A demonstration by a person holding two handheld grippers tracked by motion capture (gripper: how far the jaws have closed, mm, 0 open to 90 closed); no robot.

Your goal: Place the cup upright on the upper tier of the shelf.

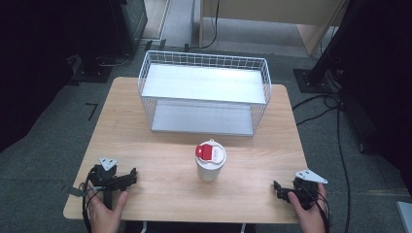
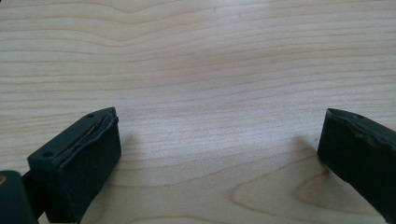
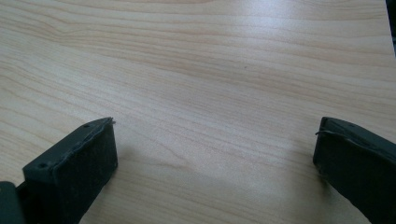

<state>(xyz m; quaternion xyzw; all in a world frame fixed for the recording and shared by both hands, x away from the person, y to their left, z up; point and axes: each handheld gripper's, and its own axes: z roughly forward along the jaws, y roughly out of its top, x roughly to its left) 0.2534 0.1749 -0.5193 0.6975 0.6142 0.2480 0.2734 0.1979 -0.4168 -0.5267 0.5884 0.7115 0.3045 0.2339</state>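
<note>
Cup (image 1: pixel 210 161), white with red lid, stands mid-table; wire basket (image 1: pixel 204 92) at its 12 o'clock. Your left gripper (image 1: pixel 127 177) at 8 and right gripper (image 1: pixel 279 189) at 4 rest wide apart-jawed, empty, on bare table (image 1: pixel 160 160).

**Colours on your table**

Your table (image 1: pixel 160 145) is pale wood with a wavy brown grain and darker oval knots. At its far side the wire basket (image 1: pixel 204 92) is white, a grid of thin wires around two plain white shelves. Near the middle, the cup (image 1: pixel 210 167) is creamy white with a red lid patch. Your left gripper (image 1: pixel 127 177) and right gripper (image 1: pixel 278 189) are black, each topped by a light grey plate. The floor (image 1: pixel 43 160) is dark grey.
</note>
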